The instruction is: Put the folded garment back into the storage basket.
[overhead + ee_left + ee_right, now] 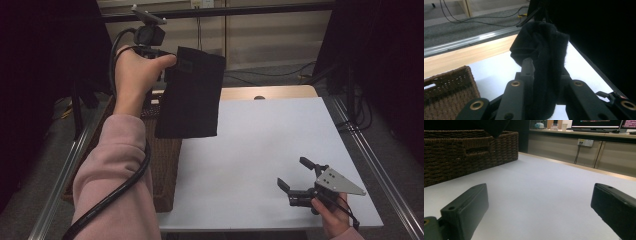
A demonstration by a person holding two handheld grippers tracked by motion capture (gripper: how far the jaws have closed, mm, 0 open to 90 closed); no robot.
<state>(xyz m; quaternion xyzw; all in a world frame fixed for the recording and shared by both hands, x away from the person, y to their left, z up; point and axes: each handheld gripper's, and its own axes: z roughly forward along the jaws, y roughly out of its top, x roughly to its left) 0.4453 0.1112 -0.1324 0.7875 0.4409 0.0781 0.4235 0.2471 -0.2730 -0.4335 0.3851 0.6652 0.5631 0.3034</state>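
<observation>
while clamped in the left tool [167,62], one black cloth [192,95] above one wicker basket [162,165]; right tool [296,175] wide, empty

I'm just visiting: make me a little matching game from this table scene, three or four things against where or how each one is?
Things:
1. black cloth
2. wicker basket
3. left tool
4. right tool

States:
A. low over the near right of the white table top, jaws apart, nothing between them
B. standing at the table's left edge
C. hanging in the air
D. raised, clamped on fabric

Pairs: 1-C, 2-B, 3-D, 4-A
</observation>
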